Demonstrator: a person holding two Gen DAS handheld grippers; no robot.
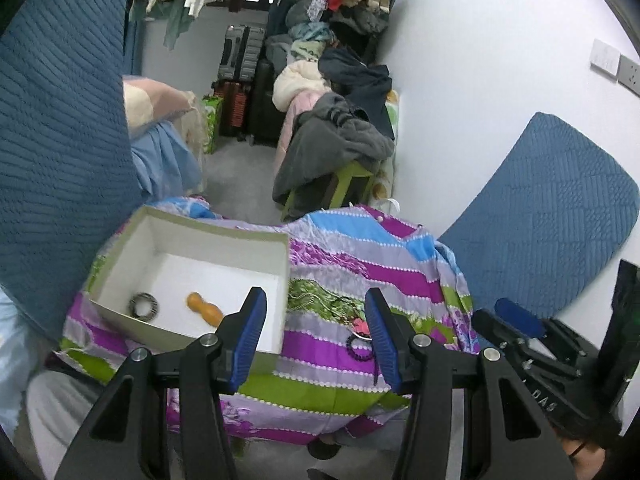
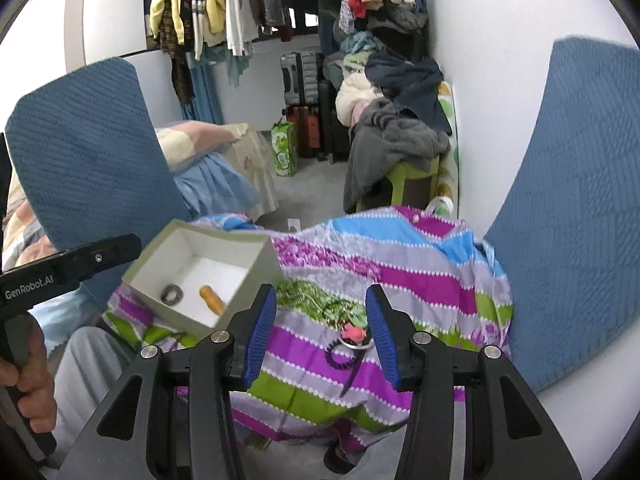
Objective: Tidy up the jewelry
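An open white box (image 1: 276,252) (image 2: 262,268) sits on a striped cloth (image 1: 332,344) (image 2: 420,280) and holds a dark patterned ring (image 1: 144,307) (image 2: 172,293) and an orange gourd-shaped piece (image 1: 205,309) (image 2: 213,299). To the right of the box on the cloth lie a dark beaded bracelet (image 1: 357,347) (image 2: 338,356), a pink flower piece (image 1: 360,326) (image 2: 354,332) and a thin dark hair stick (image 2: 352,376). My left gripper (image 1: 316,320) is open above the box's right edge, with nothing between its fingers. My right gripper (image 2: 322,320) is open above the loose pieces, holding nothing.
Blue quilted cushions (image 1: 60,140) (image 2: 580,200) flank the cloth on both sides. A white wall (image 1: 480,80) rises to the right. Behind are a bed (image 2: 224,160), a stool piled with clothes (image 1: 336,148), suitcases (image 1: 240,64) and hanging garments (image 2: 208,0). A hand (image 2: 32,380) holds the left tool.
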